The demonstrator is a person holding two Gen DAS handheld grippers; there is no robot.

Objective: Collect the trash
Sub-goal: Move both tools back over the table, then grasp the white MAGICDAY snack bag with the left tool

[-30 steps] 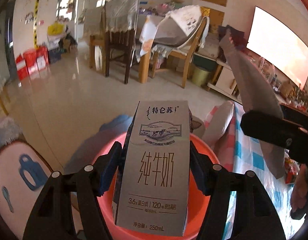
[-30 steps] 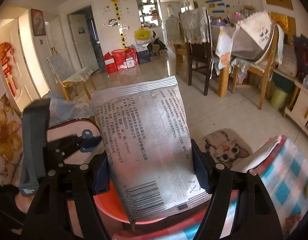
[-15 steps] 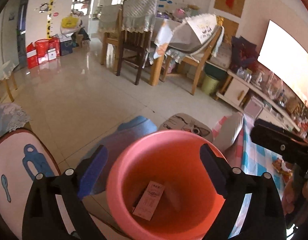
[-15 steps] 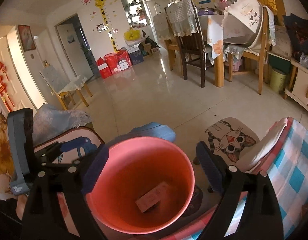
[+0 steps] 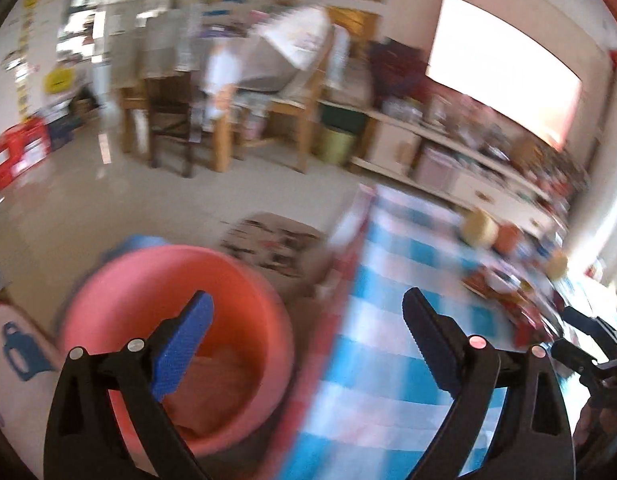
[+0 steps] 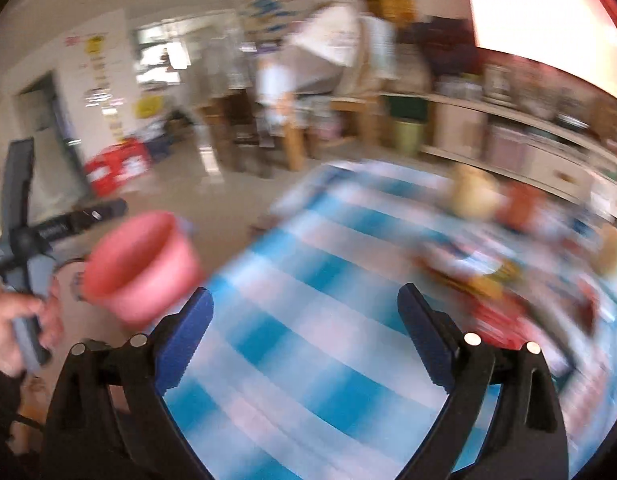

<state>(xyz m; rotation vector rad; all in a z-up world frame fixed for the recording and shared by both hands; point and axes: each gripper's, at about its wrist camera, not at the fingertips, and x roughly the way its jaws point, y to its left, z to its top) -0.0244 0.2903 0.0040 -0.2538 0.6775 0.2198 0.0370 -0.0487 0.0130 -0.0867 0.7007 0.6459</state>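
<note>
A pink bucket [image 5: 148, 256] stands on the floor beside the table with the blue-checked cloth [image 5: 388, 320], and blurred trash [image 5: 212, 380] lies in its bottom. My left gripper [image 5: 306, 300] is open and empty, its left finger over the bucket and its right finger over the cloth. My right gripper [image 6: 304, 294] hangs over the checked cloth [image 6: 308, 360]; its jaws are opening with nothing between them. The bucket [image 6: 142, 264] is to its left. Blurred wrappers and packets [image 6: 488, 280] lie at the cloth's far right.
A hand [image 6: 16, 328] holds the left gripper's handle at the left edge. A cat-face stool [image 5: 276, 240] stands behind the bucket. Further back are wooden dining chairs [image 5: 168, 120], a green bin [image 5: 336, 144] and a low cluttered shelf [image 5: 468, 152].
The milk carton and the silver pouch left the grippers and went into the bucket. Both grippers opened wide and swung right, from over the bucket toward the checked table.
</note>
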